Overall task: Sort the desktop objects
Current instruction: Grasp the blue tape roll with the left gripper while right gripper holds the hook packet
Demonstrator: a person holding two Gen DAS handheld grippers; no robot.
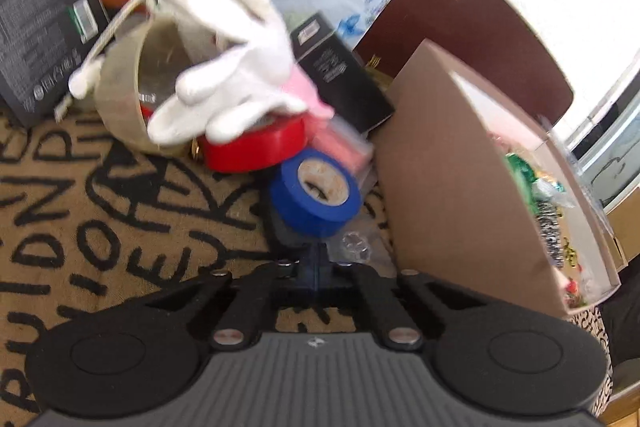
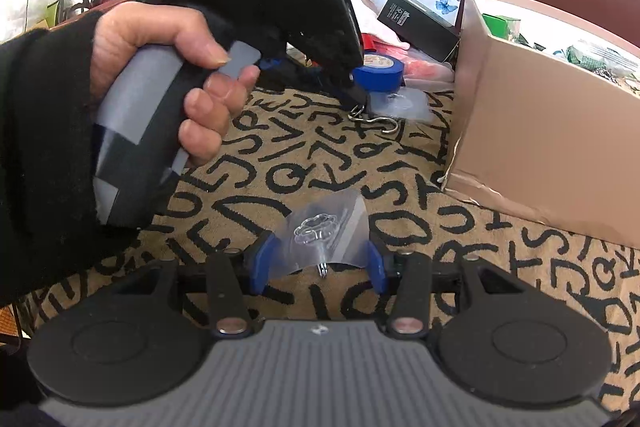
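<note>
L gripper, jaws together at a clear hook packet near blue tape; R gripper clamps 2nd clear packet; box lies right, R hand nearer.

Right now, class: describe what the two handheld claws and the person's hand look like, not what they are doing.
Each claw has a ribbed grey body, two round black discs, black linkage bars with silver pins and blue fingers. The left claw has a grey-and-black handle. The hand emerges from a black sleeve.
</note>
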